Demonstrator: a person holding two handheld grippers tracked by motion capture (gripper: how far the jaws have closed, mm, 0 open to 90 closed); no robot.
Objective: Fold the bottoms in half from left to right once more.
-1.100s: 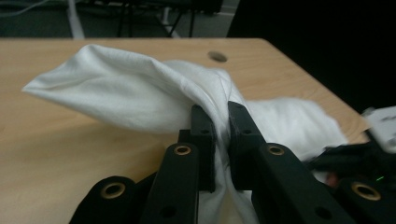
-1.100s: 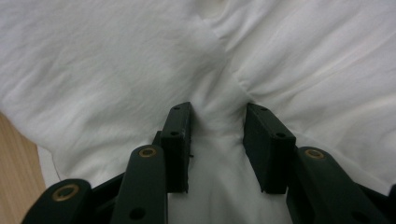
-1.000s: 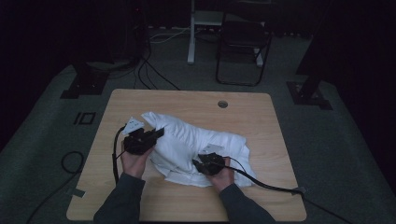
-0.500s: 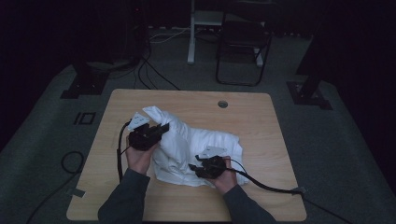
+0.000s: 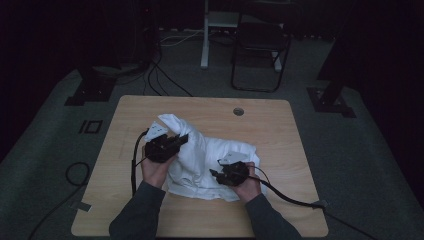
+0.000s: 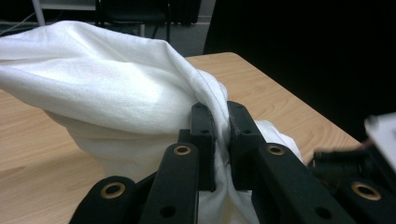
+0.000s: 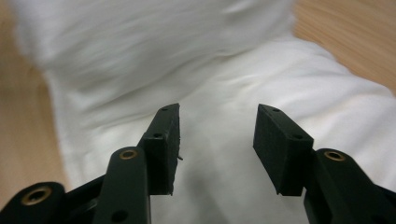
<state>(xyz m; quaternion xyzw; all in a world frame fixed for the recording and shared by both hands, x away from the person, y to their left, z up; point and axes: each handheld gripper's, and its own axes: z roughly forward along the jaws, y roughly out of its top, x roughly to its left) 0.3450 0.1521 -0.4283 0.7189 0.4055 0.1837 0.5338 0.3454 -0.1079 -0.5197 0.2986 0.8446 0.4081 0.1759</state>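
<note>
One gripper, my right (image 7: 217,142), has just opened and let go; my left gripper (image 6: 220,140) clamps the white cloth (image 5: 210,160), so folding continues.

Left gripper (image 5: 176,141) clamped shut on white cloth (image 5: 210,155), held raised. Right gripper (image 5: 216,174) low, jaws just opened apart, nothing between them.

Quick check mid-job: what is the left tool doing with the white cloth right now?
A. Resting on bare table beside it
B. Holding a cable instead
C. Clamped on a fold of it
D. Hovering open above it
C. In the left gripper view, the left tool has its jaws closed together with a gathered fold of the white cloth pinched between them, and the cloth drapes up and away from that grip.
</note>
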